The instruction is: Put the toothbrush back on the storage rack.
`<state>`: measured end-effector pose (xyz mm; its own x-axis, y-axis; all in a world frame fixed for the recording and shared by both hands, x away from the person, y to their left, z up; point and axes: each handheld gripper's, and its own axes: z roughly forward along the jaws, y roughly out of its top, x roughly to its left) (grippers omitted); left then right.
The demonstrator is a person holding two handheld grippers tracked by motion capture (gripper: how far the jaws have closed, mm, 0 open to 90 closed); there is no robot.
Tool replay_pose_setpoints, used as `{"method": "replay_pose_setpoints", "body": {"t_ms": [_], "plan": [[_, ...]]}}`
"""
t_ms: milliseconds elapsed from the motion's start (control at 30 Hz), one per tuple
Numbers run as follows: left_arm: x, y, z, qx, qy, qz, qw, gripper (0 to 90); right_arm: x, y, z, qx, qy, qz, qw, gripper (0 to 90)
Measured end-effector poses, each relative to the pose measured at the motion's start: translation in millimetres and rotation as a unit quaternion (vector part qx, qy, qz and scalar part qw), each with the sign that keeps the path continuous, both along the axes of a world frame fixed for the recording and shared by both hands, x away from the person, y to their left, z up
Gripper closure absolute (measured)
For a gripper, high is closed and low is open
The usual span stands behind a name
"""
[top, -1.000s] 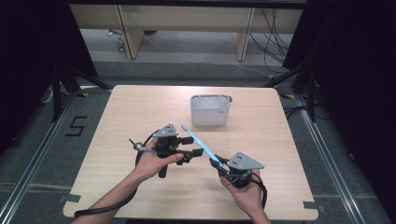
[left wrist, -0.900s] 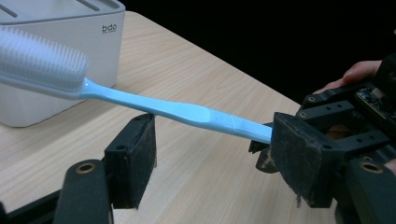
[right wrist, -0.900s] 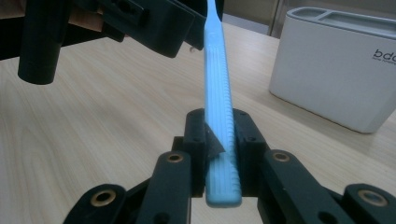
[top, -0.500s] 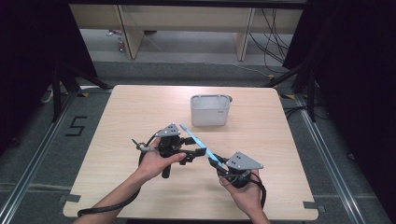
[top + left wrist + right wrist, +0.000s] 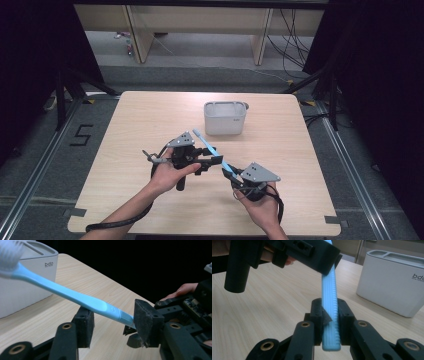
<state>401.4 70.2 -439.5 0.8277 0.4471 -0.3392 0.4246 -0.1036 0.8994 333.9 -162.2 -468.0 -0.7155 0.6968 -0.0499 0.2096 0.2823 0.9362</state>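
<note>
Right gripper (image 5: 235, 176) is clamped on the handle end of a light blue toothbrush (image 5: 212, 151). In the right gripper view the ribbed handle (image 5: 331, 315) stands between the two pads, both pressing on it, with the butt end poking out just below them toward the camera.

From that grip the toothbrush runs up and away, clear of the table (image 5: 150, 115), its white bristle head at the far end near the white holder (image 5: 225, 119). In the left gripper view the head (image 5: 10, 253) sits in front of the holder's top edge (whether it touches the holder I cannot tell).

Left gripper (image 5: 212, 161) has come in across the middle of the handle. Its jaws have just been closing, with the toothbrush between them. In the left gripper view the far pad (image 5: 147, 320) meets the handle where the ribbed part starts; the near pad (image 5: 83, 325) stands apart, below and beside the shaft, a gap showing. So the left jaws stand partly closed around the handle, not yet pinching it from both sides.

The right gripper's pads (image 5: 132, 336) show just behind that far pad, lower down the same handle. The two grippers sit close together, the left one farther up the shaft toward the bristles.

The holder (image 5: 392, 282) stands upright on the table beyond both sets of fingers, slots on top, grey lettering on its side. A hand (image 5: 167, 175) wraps the left gripper's grip; another hand (image 5: 260, 207) holds the right one.
</note>
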Motion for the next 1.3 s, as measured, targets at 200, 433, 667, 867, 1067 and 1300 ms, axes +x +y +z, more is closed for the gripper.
{"method": "replay_pose_setpoints", "body": {"t_ms": [200,433,667,867,1067,1300], "plan": [[-1.0,-0.8,4.0,-0.015,-0.007,0.001,0.9999,62.2,0.5,3.6,-2.3,-0.002,0.007,0.0,1.0,78.4],[-4.7,-3.8,11.4,-0.03,-0.016,-0.019,0.9992,74.2,0.4,11.7,-5.0,0.0,0.028,0.002,0.9996,77.2],[-11.5,-7.6,20.0,-0.01,-0.051,-0.038,0.9979,83.0,3.1,17.1,-4.5,0.002,0.033,0.005,0.9994,67.4],[-11.3,-4.5,22.2,0.016,-0.079,-0.021,0.9965,83.1,-1.0,10.9,0.1,0.013,0.048,-0.001,0.9988,59.7],[-9.9,0.3,20.0,0.023,-0.091,-0.009,0.9956,83.1,-2.2,-7.8,13.0,0.033,0.038,-0.023,0.9985,62.7],[-12.2,1.0,15.6,0.034,-0.102,-0.003,0.9942,83.1,-1.4,-12.1,31.6,0.059,0.022,-0.032,0.9975,66.7]]}}
